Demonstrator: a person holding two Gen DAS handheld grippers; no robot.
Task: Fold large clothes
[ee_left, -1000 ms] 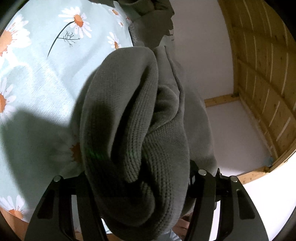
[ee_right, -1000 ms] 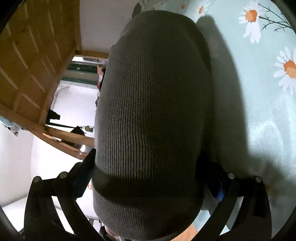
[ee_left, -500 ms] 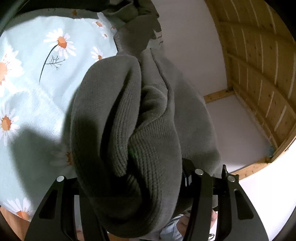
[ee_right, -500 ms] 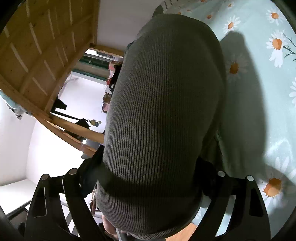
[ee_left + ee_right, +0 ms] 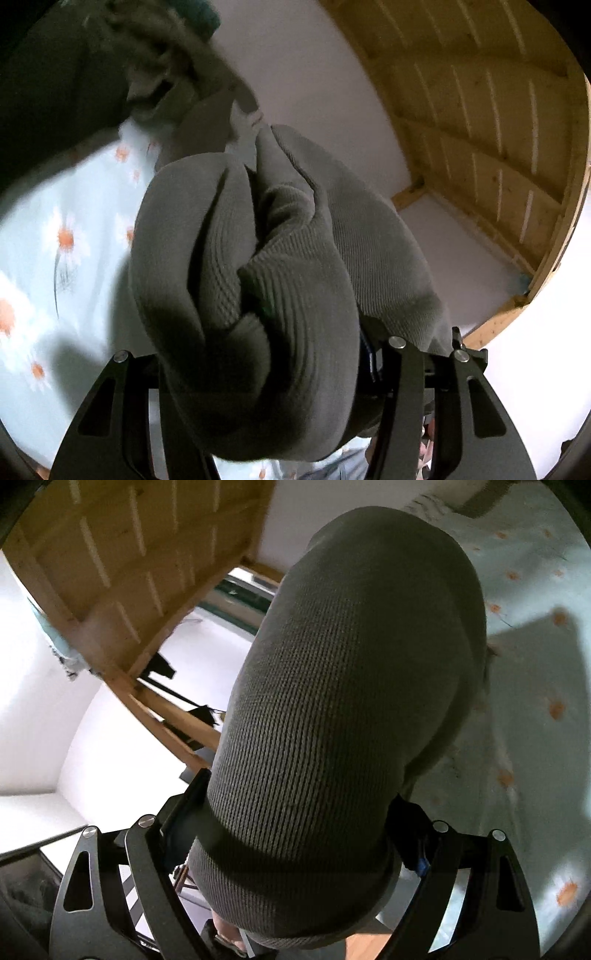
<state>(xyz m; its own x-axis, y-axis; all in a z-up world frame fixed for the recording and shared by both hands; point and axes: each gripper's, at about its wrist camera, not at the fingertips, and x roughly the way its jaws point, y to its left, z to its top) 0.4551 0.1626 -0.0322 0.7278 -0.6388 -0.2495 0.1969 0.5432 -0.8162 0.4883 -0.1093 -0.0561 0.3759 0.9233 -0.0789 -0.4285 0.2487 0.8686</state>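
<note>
While both claws are raised above a daisy-print sheet [image 5: 55, 229], each one grasps a thick bunch of the same grey knit sweater [image 5: 258, 280].

Left wrist view: the left claw [image 5: 273, 387] has its two black fingers [image 5: 402, 398] at the bottom of the picture, one on either side of a fat roll of sweater. The roll fills the gap and bulges over both fingers, folded into several deep creases. Beyond the claw the knit runs forward and upward as a narrower twisted strand toward a dark mass at the top left — too blurred to tell what it is. To the claw's left and below lies the pale blue sheet with white and orange flowers. To its right stands a white wall [image 5: 325, 92], and further right a slatted wooden frame [image 5: 498, 129].

Right wrist view: the right claw [image 5: 291, 853] is clenched on a smooth, rounded bundle of the sweater [image 5: 351, 701], ribbed and wide, pressed between both fingers [image 5: 147, 867]. The bundle stretches forward from the claw and hides most of the middle of the picture. To the claw's right is the flowered sheet [image 5: 535, 664] — a hard-edged shadow falls across it. To its left are the wooden frame [image 5: 122, 565] and a bright white room.
</note>
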